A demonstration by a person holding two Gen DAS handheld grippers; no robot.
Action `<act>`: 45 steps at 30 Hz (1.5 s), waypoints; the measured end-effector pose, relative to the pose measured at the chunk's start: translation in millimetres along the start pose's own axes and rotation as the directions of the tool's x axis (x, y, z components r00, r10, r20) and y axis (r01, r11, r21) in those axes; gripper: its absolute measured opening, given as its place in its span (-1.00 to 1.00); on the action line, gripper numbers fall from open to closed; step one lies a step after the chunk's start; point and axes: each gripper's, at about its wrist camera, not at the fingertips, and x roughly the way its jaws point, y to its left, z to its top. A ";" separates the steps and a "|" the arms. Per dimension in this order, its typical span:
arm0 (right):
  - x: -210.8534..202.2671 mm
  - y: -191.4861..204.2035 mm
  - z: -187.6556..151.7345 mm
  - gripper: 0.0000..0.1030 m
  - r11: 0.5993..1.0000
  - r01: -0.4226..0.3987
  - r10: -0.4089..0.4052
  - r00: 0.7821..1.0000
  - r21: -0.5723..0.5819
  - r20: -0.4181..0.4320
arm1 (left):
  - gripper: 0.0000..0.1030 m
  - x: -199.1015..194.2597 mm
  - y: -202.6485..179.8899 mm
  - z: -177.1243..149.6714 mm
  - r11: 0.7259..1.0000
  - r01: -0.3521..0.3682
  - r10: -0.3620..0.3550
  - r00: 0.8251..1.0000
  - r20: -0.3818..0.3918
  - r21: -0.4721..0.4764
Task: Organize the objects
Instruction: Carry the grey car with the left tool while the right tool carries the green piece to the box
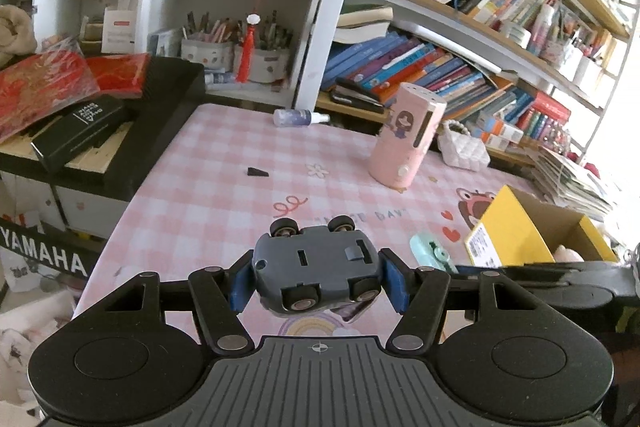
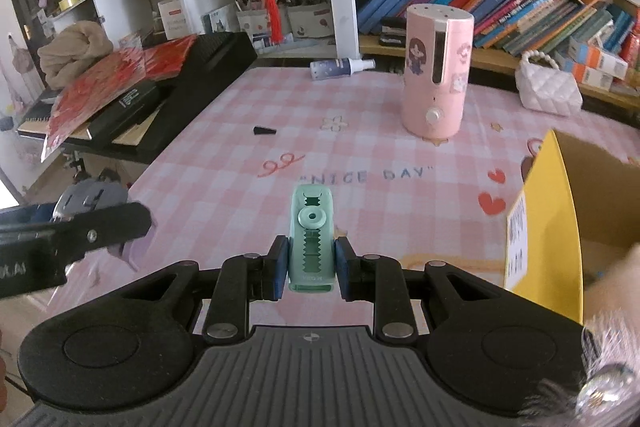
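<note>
The left gripper (image 1: 319,277) is clamped on a small grey-blue plastic toy car (image 1: 316,267), turned belly-up with its four black wheels showing, and holds it above the pink checked tablecloth (image 1: 208,187). The right gripper (image 2: 311,265) has its blue pads (image 2: 280,267) pressed against the sides of a mint-green plastic correction-tape dispenser (image 2: 311,239), also lifted clear of the cloth. A tall pink cylindrical humidifier (image 2: 438,75) stands upright on the cloth beyond both grippers. To the right of the humidifier and nearer the cameras sits an open yellow cardboard box (image 2: 548,219). A small black wedge-shaped piece (image 2: 264,131) lies left of the humidifier. A white spray bottle (image 2: 340,67) lies on its side behind the humidifier, to its left. A white quilted handbag (image 2: 548,91) rests to the humidifier's right.
</note>
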 end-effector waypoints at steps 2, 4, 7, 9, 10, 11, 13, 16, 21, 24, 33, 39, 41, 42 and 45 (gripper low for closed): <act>-7.6 5.4 -9.2 -0.56 1.000 0.009 -0.009 1.000 0.000 -0.002 | 0.22 -5.7 -0.3 -5.3 1.000 0.009 -0.009 1.000 -0.005 0.003; -16.4 9.5 -18.5 -0.56 1.000 0.024 -0.024 1.000 0.001 0.003 | 0.22 -12.2 -0.9 -11.3 1.000 0.018 -0.018 1.000 -0.010 0.008; -28.5 13.9 -31.0 -0.56 0.999 0.042 -0.043 0.999 0.017 0.013 | 0.22 -23.0 -2.3 -20.8 0.999 0.029 -0.029 0.999 -0.019 0.019; -35.6 17.0 -38.4 -0.56 0.998 0.051 -0.051 0.999 0.030 0.014 | 0.22 -30.4 -2.6 -27.1 0.999 0.035 -0.035 0.999 -0.024 0.024; -39.3 18.6 -42.9 -0.56 0.998 0.056 -0.057 0.998 0.035 0.014 | 0.22 -34.2 -3.0 -30.6 0.999 0.039 -0.038 0.999 -0.027 0.028; -42.8 20.2 -46.7 -0.56 0.997 0.060 -0.061 0.998 0.039 0.014 | 0.22 -37.7 -3.2 -34.0 0.999 0.041 -0.041 0.999 -0.030 0.030; -50.5 23.1 -54.8 -0.56 0.997 0.067 -0.068 0.998 0.046 0.014 | 0.22 -44.9 -3.7 -40.3 0.998 0.046 -0.045 0.998 -0.037 0.032; -60.9 27.4 -65.9 -0.56 0.996 0.072 -0.073 0.997 0.056 0.013 | 0.22 -55.6 -4.8 -47.4 0.998 0.054 -0.052 0.998 -0.039 0.039; -76.5 33.7 -83.3 -0.56 0.993 0.085 -0.086 0.996 0.077 0.016 | 0.22 -71.6 -8.8 -57.1 0.996 0.069 -0.066 0.997 -0.039 0.065; -86.4 36.8 -93.4 -0.56 0.991 0.101 -0.103 0.994 0.090 0.024 | 0.22 -79.2 -12.1 -62.1 0.993 0.082 -0.078 0.996 -0.045 0.085; -110.5 39.1 -126.0 -0.56 0.977 0.140 -0.145 0.989 0.162 0.020 | 0.22 -95.4 -25.5 -81.4 0.981 0.132 -0.122 0.989 -0.079 0.145; -128.2 33.5 -143.6 -0.56 0.960 0.180 -0.188 0.982 0.215 0.015 | 0.22 -99.7 -38.8 -87.9 0.966 0.181 -0.165 0.981 -0.098 0.185; -133.5 31.3 -148.0 -0.56 0.953 0.195 -0.204 0.979 0.231 0.014 | 0.22 -100.3 -42.8 -90.1 0.961 0.198 -0.180 0.978 -0.106 0.194; -135.8 30.6 -150.4 -0.56 0.951 0.202 -0.210 0.978 0.236 0.012 | 0.22 -100.1 -44.7 -91.1 0.959 0.205 -0.186 0.976 -0.110 0.196; -142.5 27.7 -156.9 -0.56 0.943 0.221 -0.229 0.973 0.248 0.005 | 0.22 -99.0 -52.0 -93.7 0.952 0.230 -0.209 0.970 -0.121 0.204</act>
